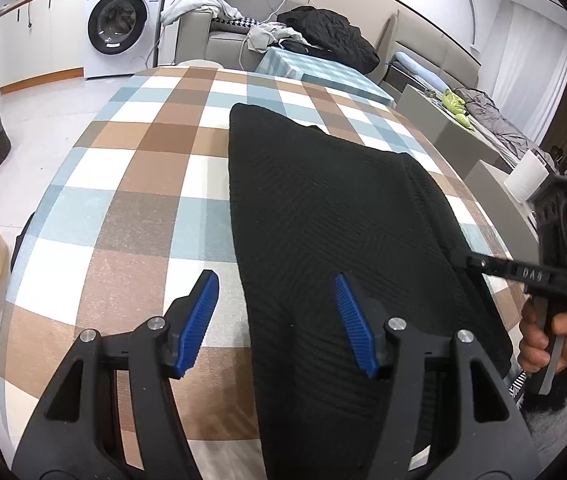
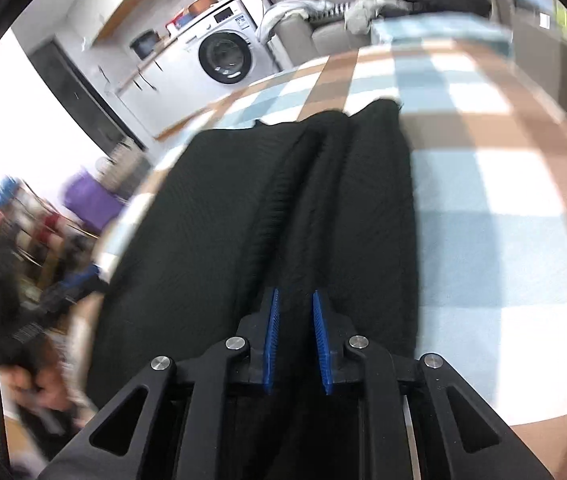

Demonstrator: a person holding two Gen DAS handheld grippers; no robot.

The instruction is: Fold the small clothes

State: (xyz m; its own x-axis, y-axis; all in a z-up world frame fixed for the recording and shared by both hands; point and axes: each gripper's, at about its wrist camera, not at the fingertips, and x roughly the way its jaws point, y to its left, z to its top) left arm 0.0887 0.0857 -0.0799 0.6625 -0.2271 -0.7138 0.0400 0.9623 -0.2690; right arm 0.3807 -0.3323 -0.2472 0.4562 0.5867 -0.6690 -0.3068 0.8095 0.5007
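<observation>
garment: one, black knit, flat on checked table | left claw: jaws apart, holding nothing, over garment's near left edge | right claw: jaws narrow, pinching a ridge of the garment's right side | claws: two

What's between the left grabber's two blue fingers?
In the left wrist view, the left gripper stands open: checked tablecloth and the black garment's edge lie between.
</observation>
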